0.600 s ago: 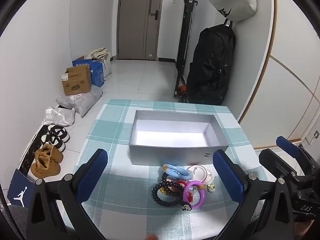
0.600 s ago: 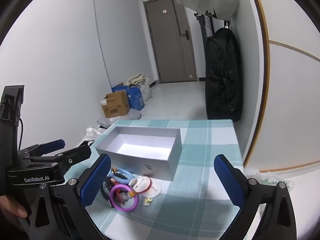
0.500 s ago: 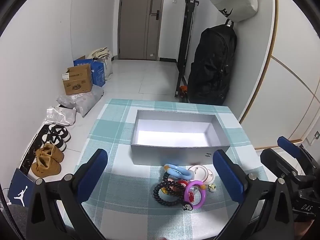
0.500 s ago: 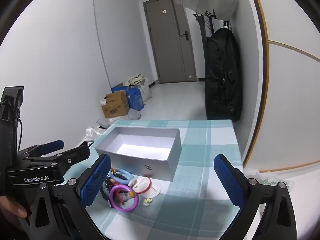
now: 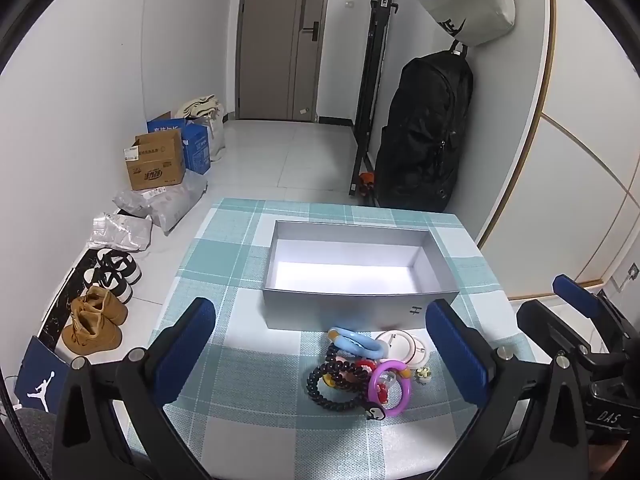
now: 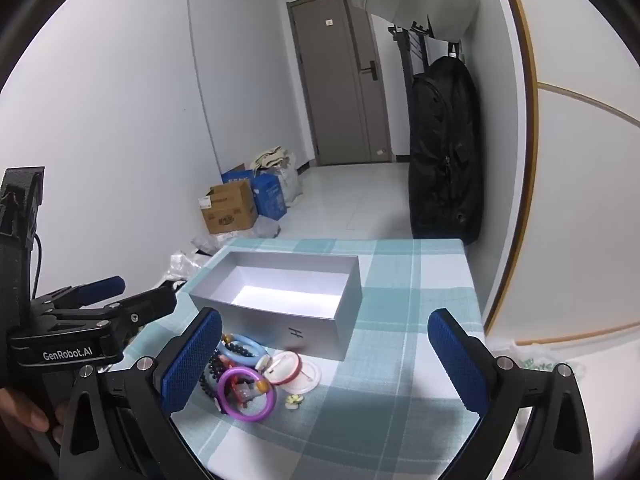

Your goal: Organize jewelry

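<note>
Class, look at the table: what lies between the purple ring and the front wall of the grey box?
In the left wrist view, a light-blue bangle lies between the purple ring and the grey box; beside it, a white round disc.

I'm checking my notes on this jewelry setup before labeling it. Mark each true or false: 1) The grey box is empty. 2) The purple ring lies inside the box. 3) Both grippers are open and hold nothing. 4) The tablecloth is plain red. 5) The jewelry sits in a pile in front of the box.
1) The grey box is empty: true.
2) False: the purple ring lies on the tablecloth, outside the box.
3) Left gripper and right gripper are open and empty: true.
4) False: the cloth is teal-and-white checked.
5) True: the jewelry pile sits before the box.
</note>
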Tool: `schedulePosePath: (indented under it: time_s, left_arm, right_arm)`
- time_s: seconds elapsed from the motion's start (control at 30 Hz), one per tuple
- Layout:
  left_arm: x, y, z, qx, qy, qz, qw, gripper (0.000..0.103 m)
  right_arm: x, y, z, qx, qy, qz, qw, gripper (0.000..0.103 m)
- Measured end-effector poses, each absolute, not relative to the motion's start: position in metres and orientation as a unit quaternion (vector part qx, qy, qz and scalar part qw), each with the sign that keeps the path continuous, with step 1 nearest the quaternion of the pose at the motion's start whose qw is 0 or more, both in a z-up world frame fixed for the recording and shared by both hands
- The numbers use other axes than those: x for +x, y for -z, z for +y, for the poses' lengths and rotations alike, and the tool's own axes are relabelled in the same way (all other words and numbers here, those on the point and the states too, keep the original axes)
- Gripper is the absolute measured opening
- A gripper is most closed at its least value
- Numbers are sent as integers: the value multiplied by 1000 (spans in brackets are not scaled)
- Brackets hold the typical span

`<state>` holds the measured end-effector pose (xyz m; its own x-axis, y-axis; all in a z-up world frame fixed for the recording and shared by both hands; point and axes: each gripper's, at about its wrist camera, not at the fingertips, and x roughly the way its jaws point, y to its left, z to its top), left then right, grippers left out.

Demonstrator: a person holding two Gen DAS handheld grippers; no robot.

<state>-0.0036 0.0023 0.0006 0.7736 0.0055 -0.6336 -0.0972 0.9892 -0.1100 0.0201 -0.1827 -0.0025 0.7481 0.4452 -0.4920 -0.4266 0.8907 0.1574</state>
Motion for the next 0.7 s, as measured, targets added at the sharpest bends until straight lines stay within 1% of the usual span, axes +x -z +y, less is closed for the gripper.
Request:
schedulePosePath:
  time_s: [0.7]
  left_arm:
    - [-4, 0, -3, -57, -21, 334, 941, 102]
  right_arm:
    - [20, 4, -182, 18, -233, 270, 934, 103]
